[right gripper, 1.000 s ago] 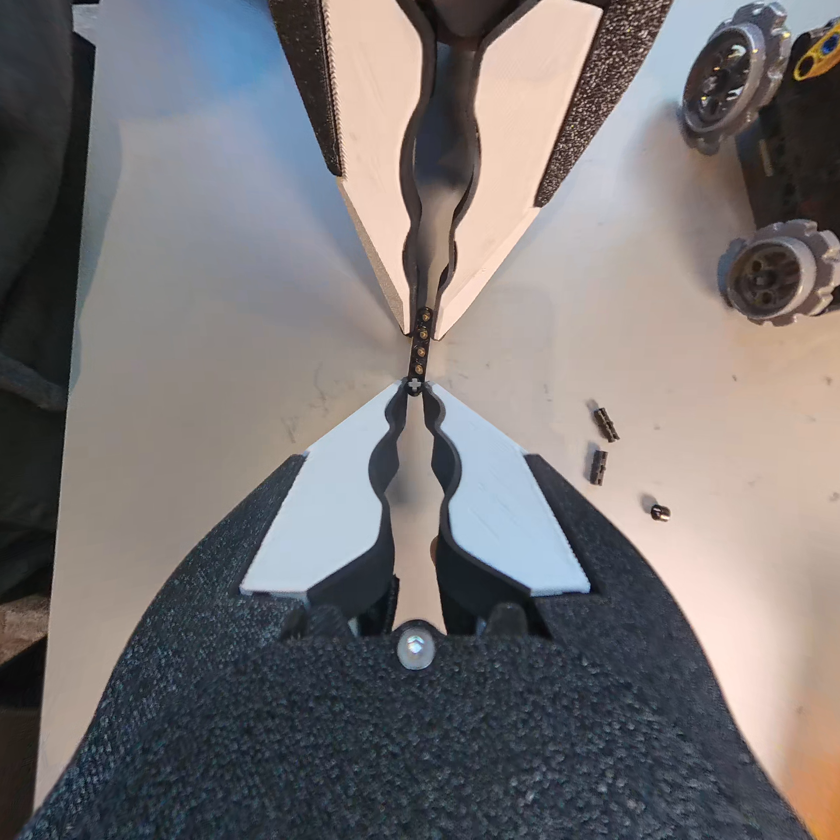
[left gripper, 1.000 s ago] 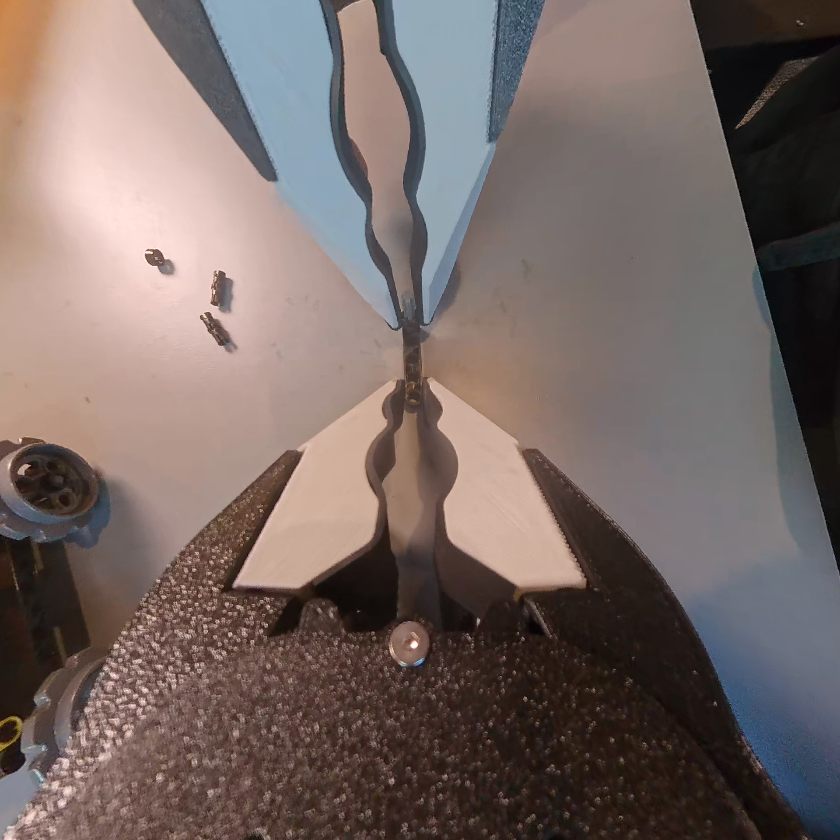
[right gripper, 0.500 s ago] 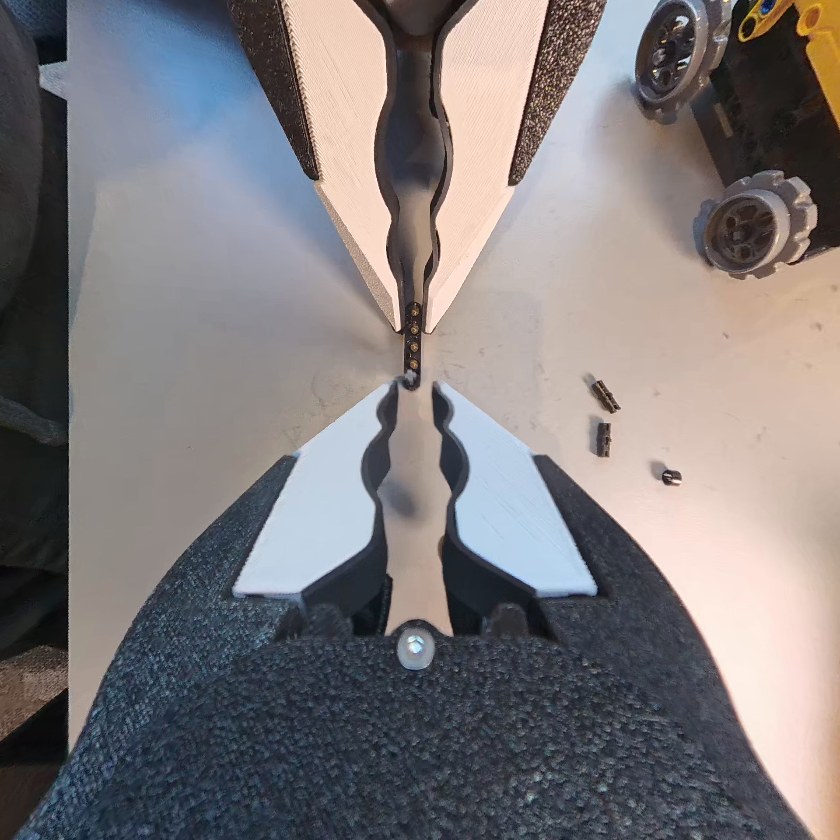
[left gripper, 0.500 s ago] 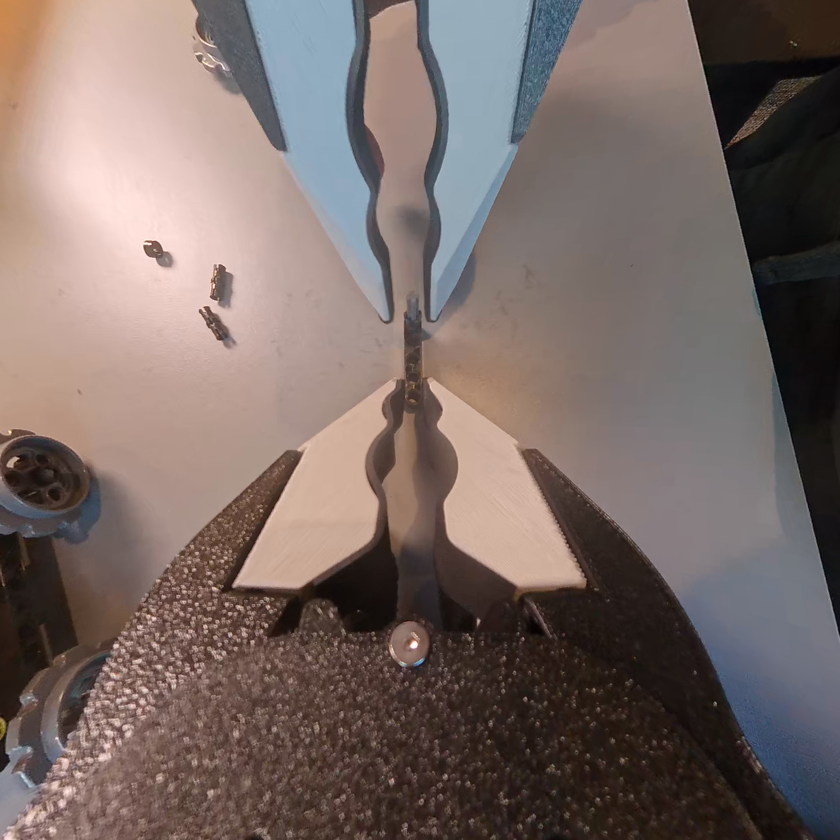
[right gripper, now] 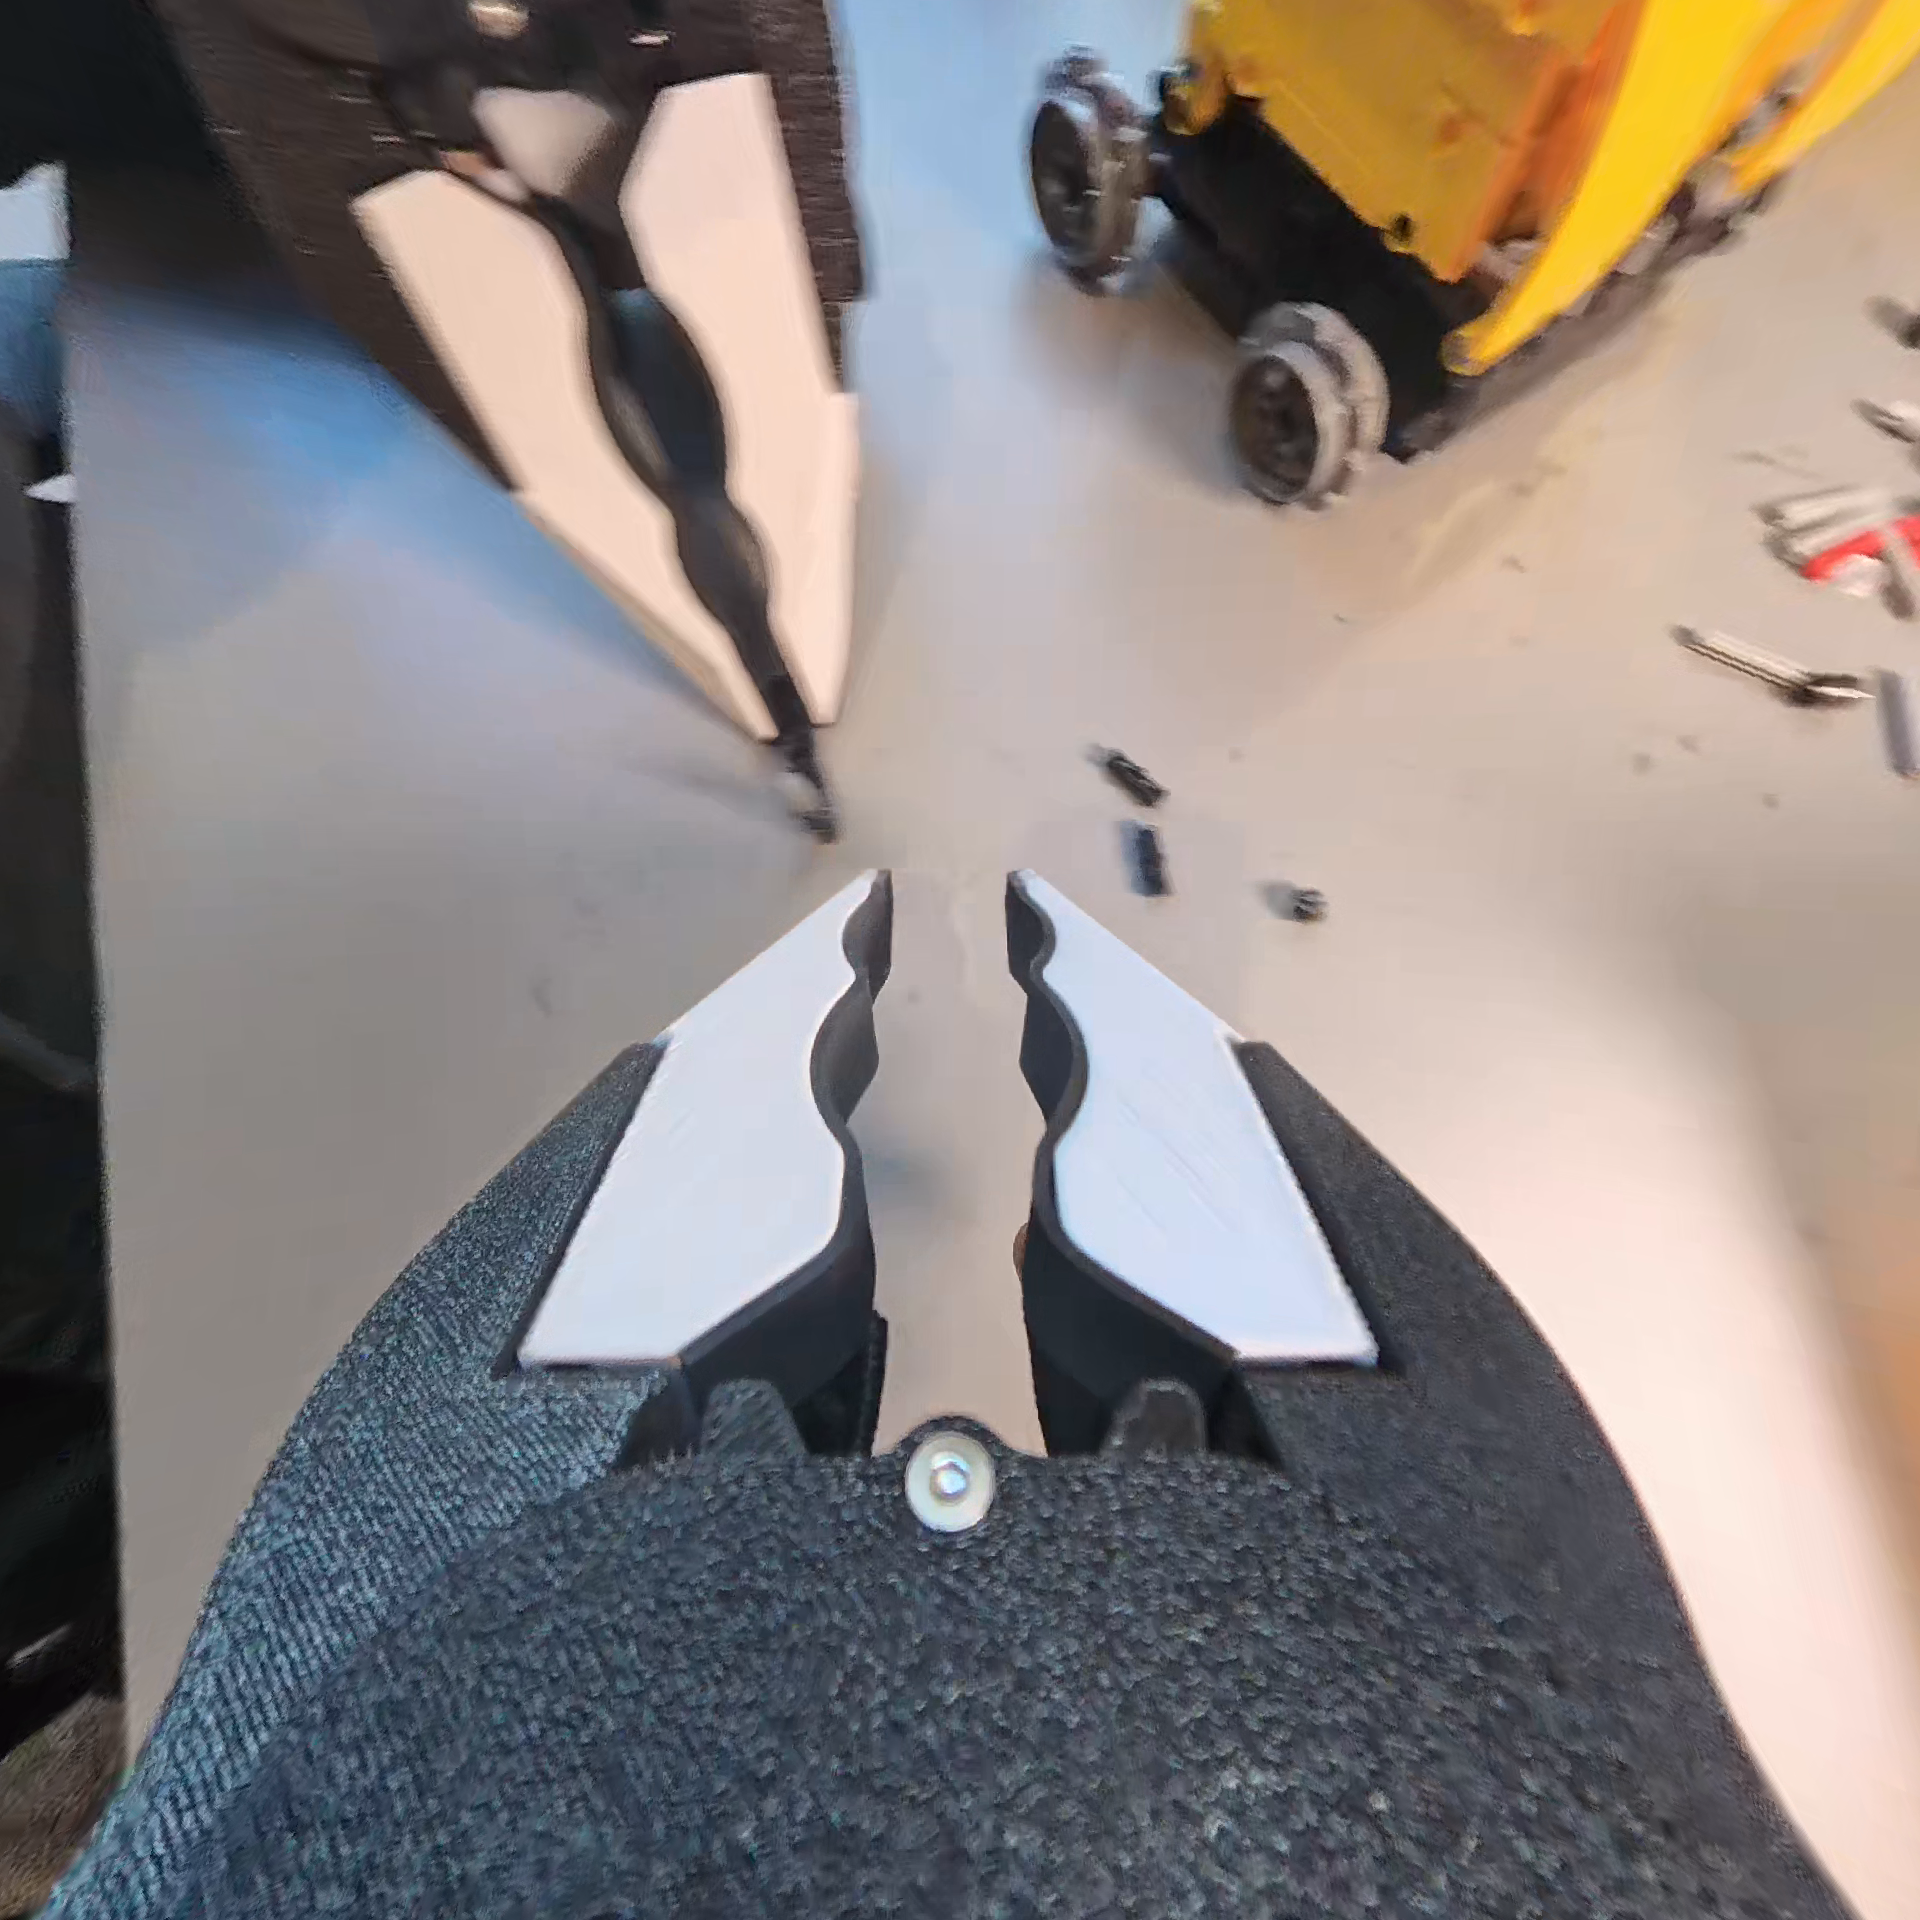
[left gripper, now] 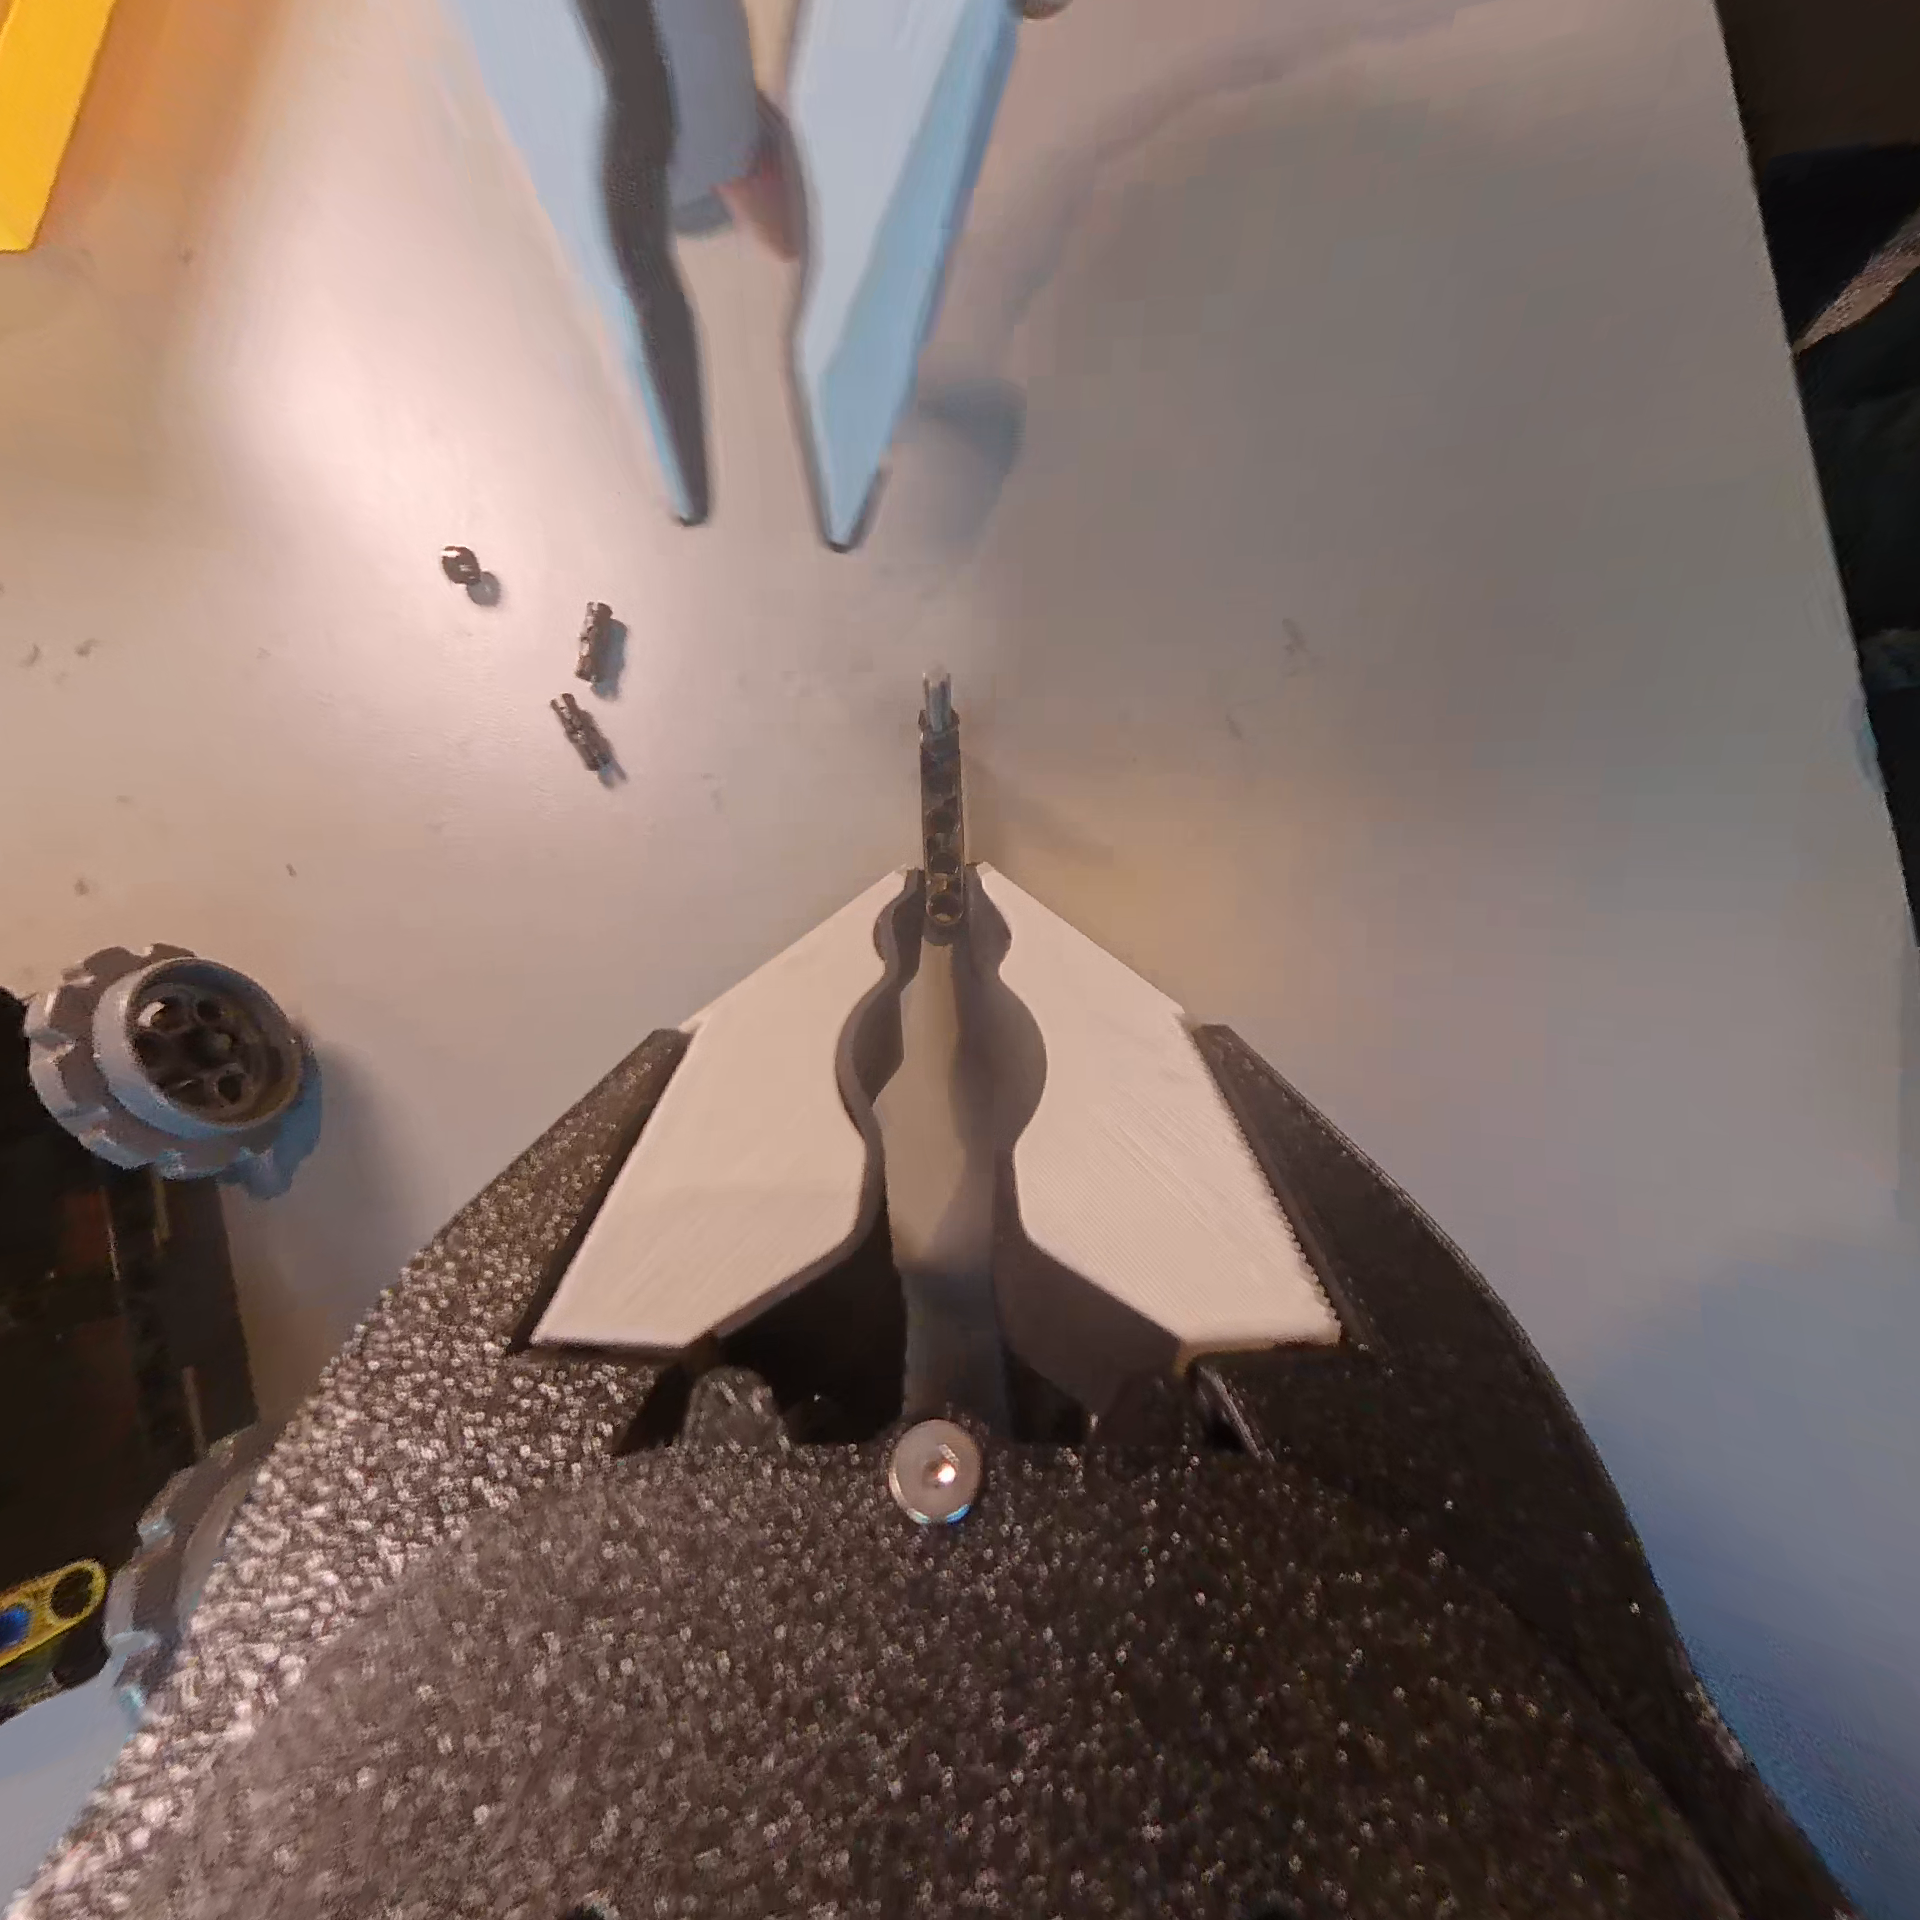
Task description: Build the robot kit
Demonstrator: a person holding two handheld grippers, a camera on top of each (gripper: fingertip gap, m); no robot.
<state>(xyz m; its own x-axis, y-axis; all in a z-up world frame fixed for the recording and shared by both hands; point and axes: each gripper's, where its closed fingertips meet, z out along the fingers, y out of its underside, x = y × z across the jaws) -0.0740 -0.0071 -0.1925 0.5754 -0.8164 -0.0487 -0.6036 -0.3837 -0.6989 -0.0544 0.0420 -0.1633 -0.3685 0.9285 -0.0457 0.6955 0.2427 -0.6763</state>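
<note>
Left gripper [left gripper: 948, 883] pinching black holed beam [left gripper: 943, 821], pointing toward twelve o'clock above table [left gripper: 1351, 520]; right gripper [right gripper: 948, 883] spread, empty. Thin tip hold: could probably twist loose.

Black beam [left gripper: 943, 831] between left tongs [left gripper: 943, 883]

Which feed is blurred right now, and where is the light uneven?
Right wrist view: motion-smeared throughout, the yellow vehicle and loose black pins streaked. Left wrist view: sharp on the black beam, only the right gripper blurred; warm glow upper left, table shaded toward the right.
</note>
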